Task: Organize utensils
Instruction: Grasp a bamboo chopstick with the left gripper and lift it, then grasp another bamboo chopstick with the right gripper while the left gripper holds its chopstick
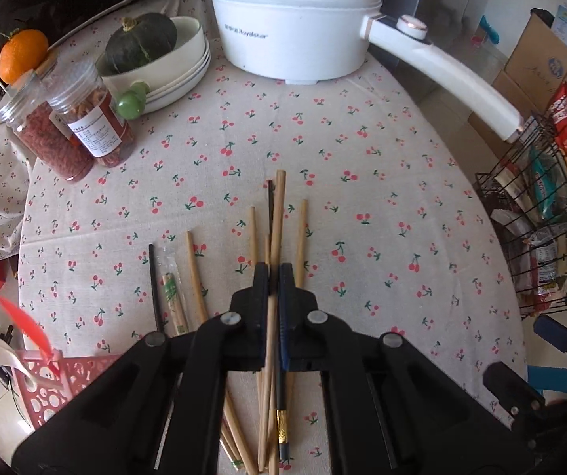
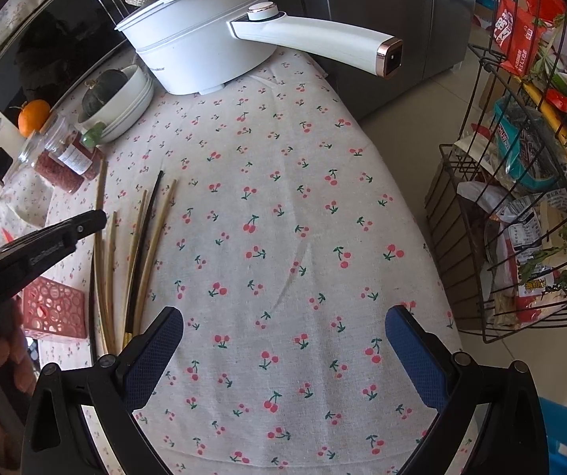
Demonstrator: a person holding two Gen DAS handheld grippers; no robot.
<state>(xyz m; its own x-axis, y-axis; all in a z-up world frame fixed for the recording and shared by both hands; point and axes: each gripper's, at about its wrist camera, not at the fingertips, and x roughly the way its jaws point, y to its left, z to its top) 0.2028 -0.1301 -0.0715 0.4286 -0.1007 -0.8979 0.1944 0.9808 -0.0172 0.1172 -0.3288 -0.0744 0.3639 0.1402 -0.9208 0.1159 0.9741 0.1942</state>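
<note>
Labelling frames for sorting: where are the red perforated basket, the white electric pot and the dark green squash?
Red perforated basket [image 2: 56, 308], right wrist view, front wall.
White electric pot [image 1: 291, 39], left wrist view, side wall.
Dark green squash [image 1: 141, 39], left wrist view, rind.

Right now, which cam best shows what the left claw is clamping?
Left wrist view: the left claw is shut on a light wooden chopstick, which runs between its pads above the loose chopsticks. Right wrist view shows that claw only side-on at the left edge; its grip is unclear there.

The white pot [image 1: 295, 27] carries grey lettering ending in "Royalstar". The jar label [image 1: 95, 128] and the red snack packets [image 2: 515, 31] bear print too small or blurred to read.
</note>
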